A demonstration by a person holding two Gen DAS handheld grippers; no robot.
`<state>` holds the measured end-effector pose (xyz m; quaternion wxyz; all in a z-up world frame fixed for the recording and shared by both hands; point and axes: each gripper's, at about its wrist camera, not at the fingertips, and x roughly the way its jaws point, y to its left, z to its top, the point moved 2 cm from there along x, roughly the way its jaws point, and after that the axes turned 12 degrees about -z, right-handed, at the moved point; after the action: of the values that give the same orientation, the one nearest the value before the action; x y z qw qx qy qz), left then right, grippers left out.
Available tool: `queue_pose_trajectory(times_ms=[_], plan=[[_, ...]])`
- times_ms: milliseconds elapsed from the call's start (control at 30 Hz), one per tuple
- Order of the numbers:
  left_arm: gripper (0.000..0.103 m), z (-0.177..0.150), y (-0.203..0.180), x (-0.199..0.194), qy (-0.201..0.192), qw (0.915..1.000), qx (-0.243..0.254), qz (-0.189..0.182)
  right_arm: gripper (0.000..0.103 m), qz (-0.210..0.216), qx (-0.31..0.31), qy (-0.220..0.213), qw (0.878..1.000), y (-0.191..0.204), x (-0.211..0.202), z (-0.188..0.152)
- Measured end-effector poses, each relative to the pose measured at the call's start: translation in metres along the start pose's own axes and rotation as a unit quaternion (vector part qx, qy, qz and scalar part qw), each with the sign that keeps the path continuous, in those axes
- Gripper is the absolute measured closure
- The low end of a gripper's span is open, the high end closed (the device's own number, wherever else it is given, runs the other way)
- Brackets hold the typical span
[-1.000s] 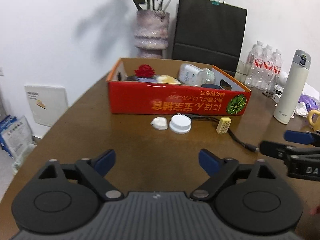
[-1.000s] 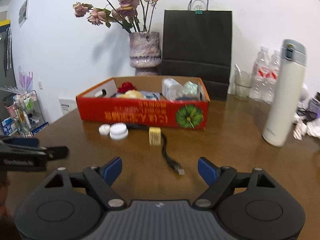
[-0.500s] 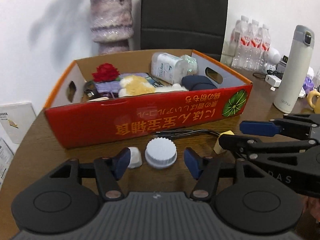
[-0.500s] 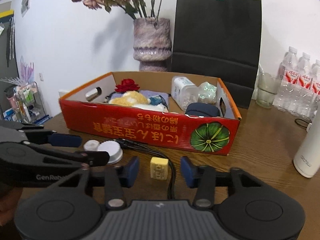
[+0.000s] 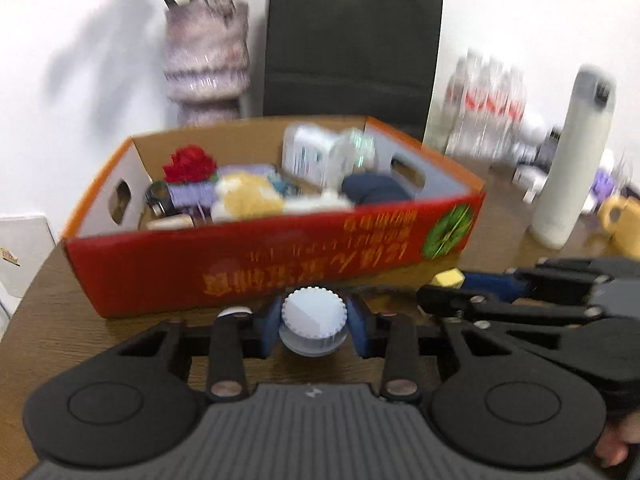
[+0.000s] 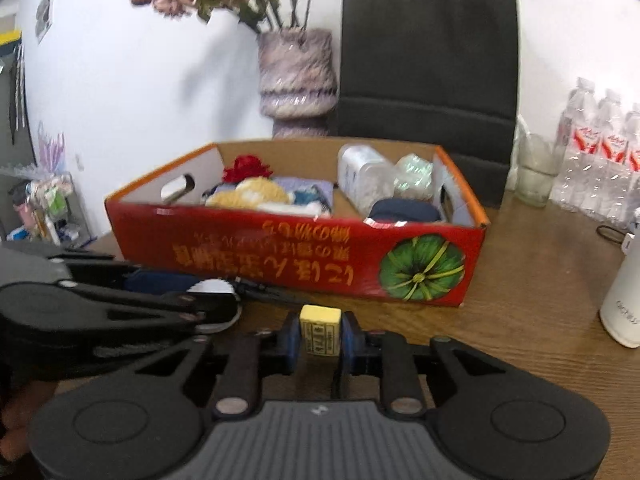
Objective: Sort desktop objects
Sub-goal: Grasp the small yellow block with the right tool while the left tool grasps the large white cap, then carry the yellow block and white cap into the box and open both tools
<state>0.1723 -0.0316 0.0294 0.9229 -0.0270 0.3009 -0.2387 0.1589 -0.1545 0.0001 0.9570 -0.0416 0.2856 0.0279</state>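
Two grippers closing, one object in each.
Left gripper [image 5: 314, 322]: jaws closing, pads against a white ribbed cap [image 5: 314, 316] on the table [image 5: 60, 320]. Right gripper [image 6: 320, 338]: jaws closing, pinching a yellow block [image 6: 320, 330]. Both objects lie just before the red box [image 6: 280, 256].

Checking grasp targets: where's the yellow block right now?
Right wrist view, low centre: yellow block sits between the closing jaws of the right gripper, just in front of the red box.

Wood-grain table [image 6: 540, 300], smooth; printed cardboard box [image 6: 280, 256], slight sheen outside, raw brown inside; ribbed white plastic cap [image 5: 314, 312]; matt black paper bag [image 6: 428, 60]; clear plastic bottles [image 6: 600, 160].
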Motion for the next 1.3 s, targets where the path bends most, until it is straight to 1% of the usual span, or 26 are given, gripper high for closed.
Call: queue_pose_trajectory(times_ms=[100, 233, 367, 433, 500, 600, 700, 767, 867, 1000, 1300], plan=[[0.067, 0.009, -0.001, -0.027, -0.033, 0.9994, -0.010, 0.005, 0.083, -0.016, 0.005, -0.017, 1.000, -0.005, -0.011, 0.005], [0.067, 0.013, 0.002, -0.059, -0.066, 0.9966, -0.025, 0.043, 0.083, -0.020, 0.019, -0.040, 0.999, -0.009, -0.034, 0.010], [0.067, 0.003, 0.007, -0.083, -0.070, 0.9949, -0.042, 0.059, 0.083, -0.009, 0.013, -0.069, 0.998, -0.004, -0.064, 0.007], [0.067, -0.005, 0.007, -0.096, -0.071, 0.9936, -0.042, 0.077, 0.083, -0.021, -0.001, -0.085, 0.996, 0.000, -0.079, 0.002], [0.067, -0.012, 0.009, -0.107, -0.071, 0.9921, -0.053, 0.089, 0.083, -0.044, 0.000, -0.081, 0.996, -0.002, -0.086, -0.001], [0.067, -0.022, 0.008, -0.122, -0.072, 0.9906, -0.068, 0.094, 0.083, -0.049, 0.026, -0.061, 0.997, -0.013, -0.093, -0.007], [0.067, -0.032, 0.000, -0.135, -0.076, 0.9901, -0.062, 0.100, 0.083, -0.050, 0.023, -0.062, 0.997, -0.011, -0.109, -0.014], [0.067, -0.038, -0.007, -0.142, -0.078, 0.9902, -0.060, 0.099, 0.083, -0.044, 0.016, -0.063, 0.997, -0.006, -0.118, -0.018], [0.066, -0.045, -0.016, -0.153, -0.077, 0.9920, -0.058, 0.082, 0.083, -0.039, 0.004, -0.065, 0.997, 0.003, -0.133, -0.024], [0.066, -0.052, -0.029, -0.166, -0.083, 0.9924, -0.053, 0.074, 0.083, -0.030, -0.009, -0.076, 0.997, 0.012, -0.158, -0.030], [0.066, -0.065, -0.056, -0.199, -0.101, 0.9921, -0.042, 0.060, 0.083, -0.035, -0.011, -0.101, 0.994, 0.014, -0.203, -0.039]])
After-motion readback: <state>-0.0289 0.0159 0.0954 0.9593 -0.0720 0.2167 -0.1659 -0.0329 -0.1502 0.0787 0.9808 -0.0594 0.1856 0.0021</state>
